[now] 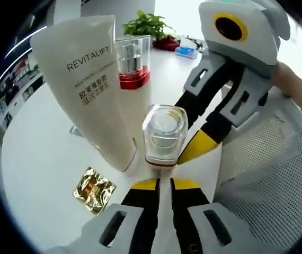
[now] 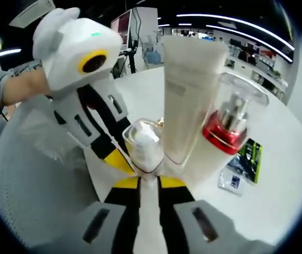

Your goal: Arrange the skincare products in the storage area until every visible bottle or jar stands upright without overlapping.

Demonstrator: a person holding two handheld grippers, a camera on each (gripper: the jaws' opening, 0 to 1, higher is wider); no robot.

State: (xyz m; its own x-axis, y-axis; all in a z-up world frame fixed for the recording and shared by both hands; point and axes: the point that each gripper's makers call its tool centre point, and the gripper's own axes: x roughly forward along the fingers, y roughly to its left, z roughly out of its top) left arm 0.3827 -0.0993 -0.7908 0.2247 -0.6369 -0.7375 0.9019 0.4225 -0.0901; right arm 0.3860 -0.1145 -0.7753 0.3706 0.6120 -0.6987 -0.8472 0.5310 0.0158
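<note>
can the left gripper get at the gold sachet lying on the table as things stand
Probably yes. The gold sachet lies flat and uncovered on the table, just left of the left gripper. The cream tube stands close by, so keep clear.

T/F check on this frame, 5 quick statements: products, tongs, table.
1. The REVITALIFT tube stands upright on the white table. True.
2. The clear pump bottle has a blue base. False: its base is red.
3. The small clear-capped bottle lies flat on its side. False: it stands upright, cap up, next to the tube.
4. A gold sachet lies on the table near the left tongs. True.
5. The right tongs grip the tube. False: their tips sit at the foot of the small bottle; whether they clamp it is unclear.
</note>
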